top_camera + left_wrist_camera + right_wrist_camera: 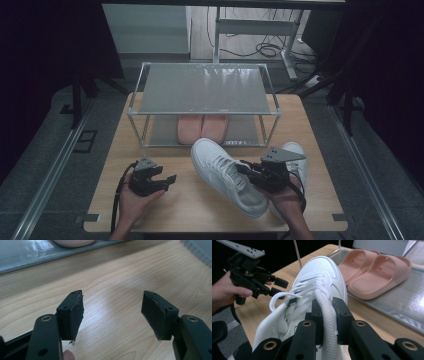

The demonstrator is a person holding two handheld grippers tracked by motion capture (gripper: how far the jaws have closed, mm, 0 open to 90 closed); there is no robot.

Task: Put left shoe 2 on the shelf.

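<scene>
A white sneaker (220, 172) lies across the middle of the wooden table (190, 210), its toe towards the rack. My right gripper (243, 169) is shut on the sneaker's tongue; in the right gripper view the padded tongue is pinched between the pads of the gripper (328, 306), with the sneaker (322, 272) stretching ahead. A second white sneaker (298, 156) sits behind the right hand. My left gripper (167, 181) rests low at the table's left, open with nothing between its jaws (117, 312). It appears in the right gripper view as well (278, 287).
A metal rack (205, 90) with two shelves stands at the back of the table. A pair of pink slippers (202, 127) lies on its lower shelf (374, 270). Bare wood lies between the left gripper and the sneaker. Dark floor surrounds the table.
</scene>
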